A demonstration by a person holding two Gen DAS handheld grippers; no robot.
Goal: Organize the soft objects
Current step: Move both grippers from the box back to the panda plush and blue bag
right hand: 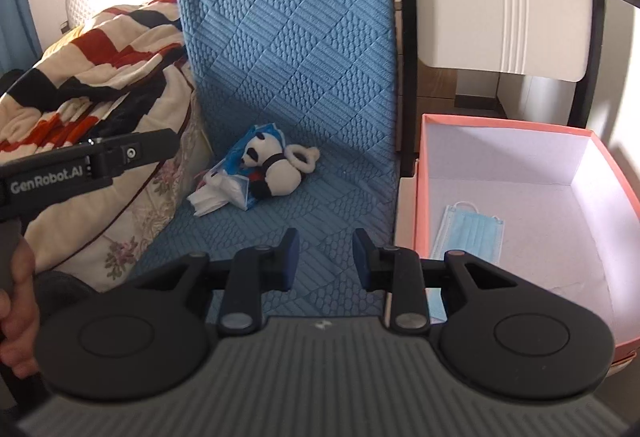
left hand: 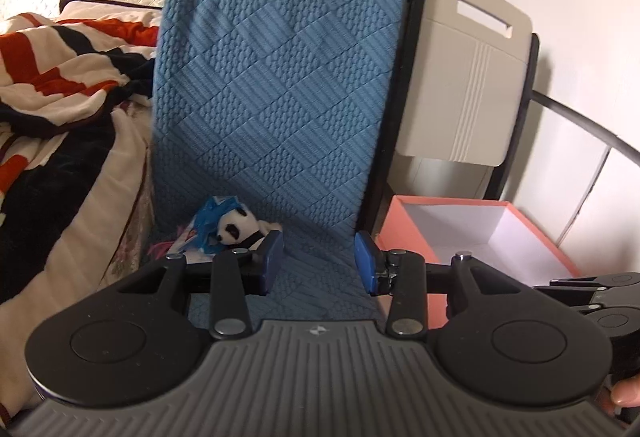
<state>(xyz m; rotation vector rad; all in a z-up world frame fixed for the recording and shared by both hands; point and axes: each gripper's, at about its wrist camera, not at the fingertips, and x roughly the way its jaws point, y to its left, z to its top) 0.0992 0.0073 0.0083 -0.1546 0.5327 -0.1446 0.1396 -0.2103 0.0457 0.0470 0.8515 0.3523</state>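
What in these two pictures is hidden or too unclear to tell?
- Left wrist view: the pink box floor is hidden by its near wall and the left gripper.
- Left wrist view: the panda toy body sits behind a blue pad.
- Right wrist view: the tissue pack print is too small, partly under the panda.
- Right wrist view: the face mask lower end is behind the right gripper.

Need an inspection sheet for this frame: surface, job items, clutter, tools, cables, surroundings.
Surface: blue quilted cushion, seat and upright back.
Job's things: panda plush lying on a blue tissue pack at the seat's rear left; blue face mask flat inside the pink box, beside the seat.
Clutter: nothing seen.
Tools: left tool open, empty, above the seat; right tool open, empty.
Cables: nothing seen.
Surroundings: striped blanket heaped left; white folding chair behind the box.
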